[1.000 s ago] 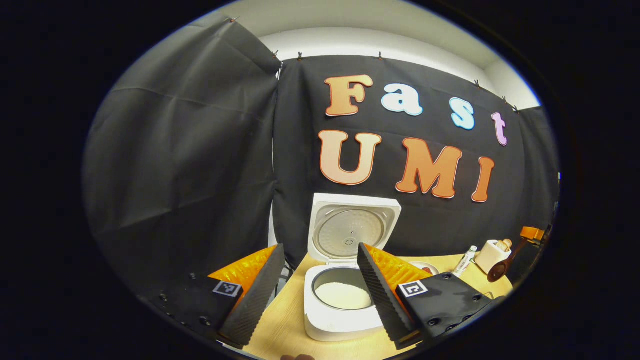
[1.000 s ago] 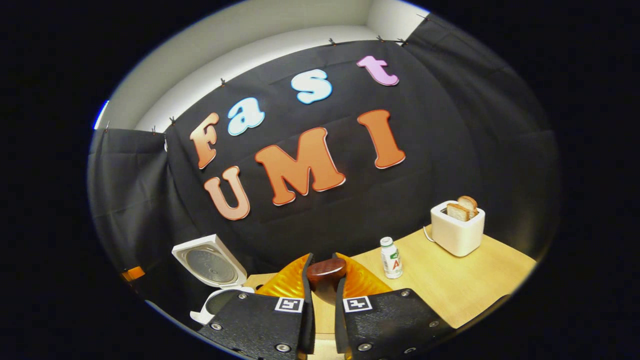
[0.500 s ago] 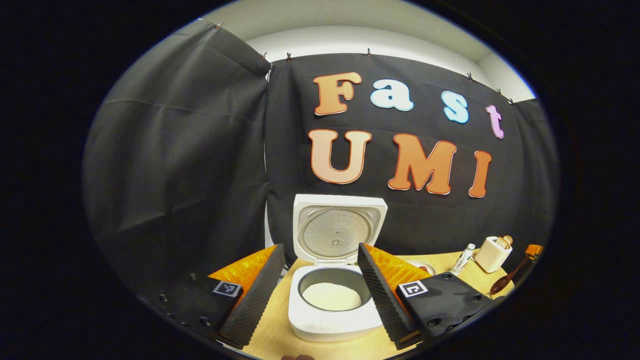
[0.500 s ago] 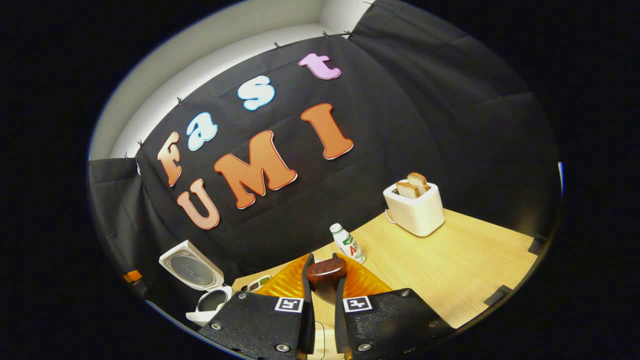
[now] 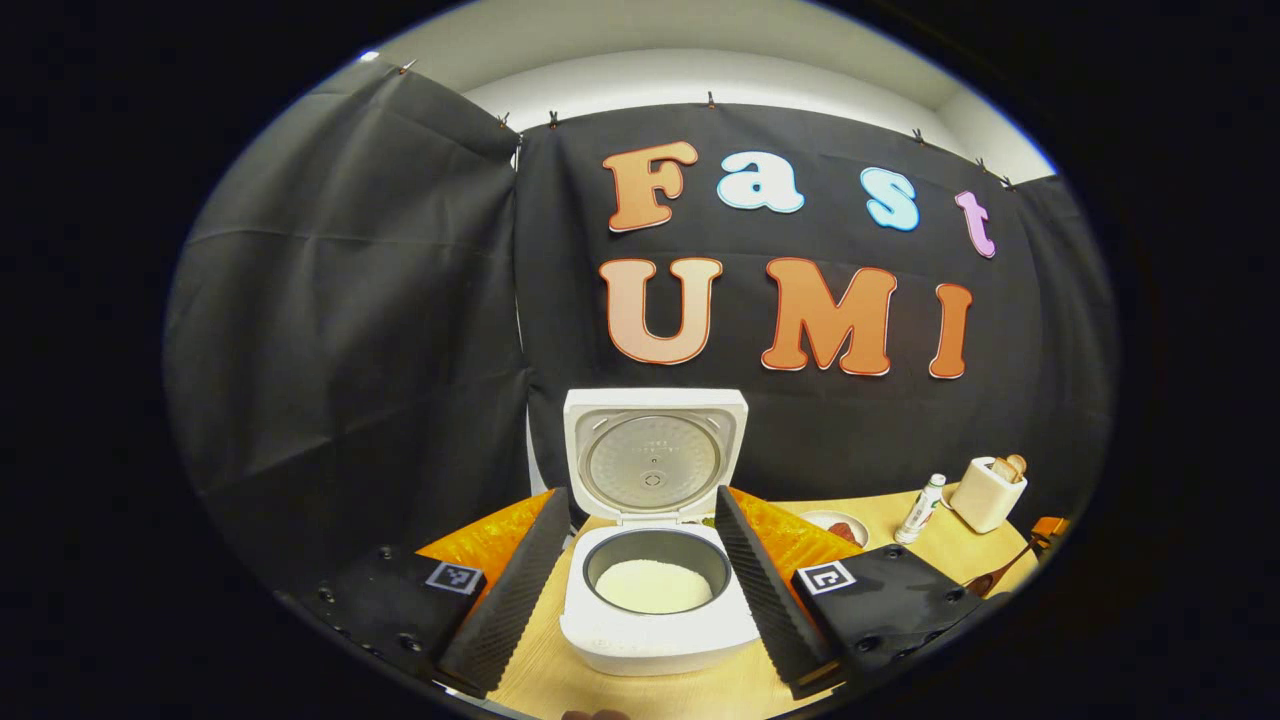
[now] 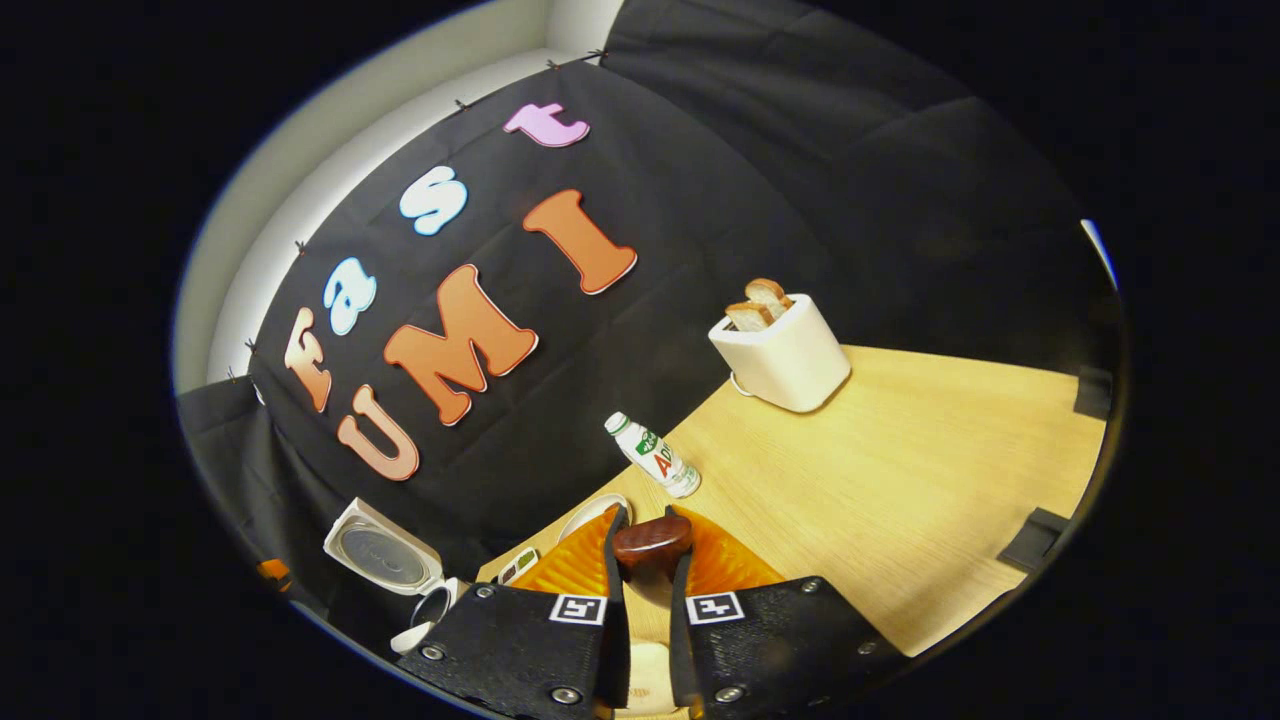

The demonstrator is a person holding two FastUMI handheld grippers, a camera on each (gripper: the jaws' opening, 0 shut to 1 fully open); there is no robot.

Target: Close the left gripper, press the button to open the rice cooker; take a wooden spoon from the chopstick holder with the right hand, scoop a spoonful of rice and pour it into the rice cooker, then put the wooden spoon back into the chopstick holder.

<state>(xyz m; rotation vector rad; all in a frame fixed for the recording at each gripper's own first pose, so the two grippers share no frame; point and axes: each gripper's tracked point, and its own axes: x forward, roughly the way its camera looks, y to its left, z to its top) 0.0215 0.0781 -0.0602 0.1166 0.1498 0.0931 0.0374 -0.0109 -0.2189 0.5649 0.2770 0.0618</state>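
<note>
The white rice cooker (image 5: 655, 630) stands open on the table, its lid (image 5: 652, 465) upright and white rice (image 5: 652, 585) in the pot. My left gripper (image 5: 640, 495) is open; its two fingers frame the cooker from the near side without touching it. My right gripper (image 6: 646, 515) is shut on the wooden spoon (image 6: 652, 540), whose dark brown end sits between the fingers. In the left gripper view the spoon (image 5: 1000, 572) hangs low at the far right, tilted. The cooker (image 6: 385, 555) lies far left in the right gripper view.
A white toaster (image 6: 785, 350) with two bread slices and a small bottle (image 6: 655, 460) stand on the wooden table (image 6: 900, 480) near the back cloth. A small plate (image 5: 835, 525) with red pieces sits right of the cooker. Dark clamps grip the table's right edge.
The right gripper has rolled and swung with the spoon, which sinks lower at the right of the left gripper view. The left gripper has shifted, so the cooker is centred between its open fingers.
</note>
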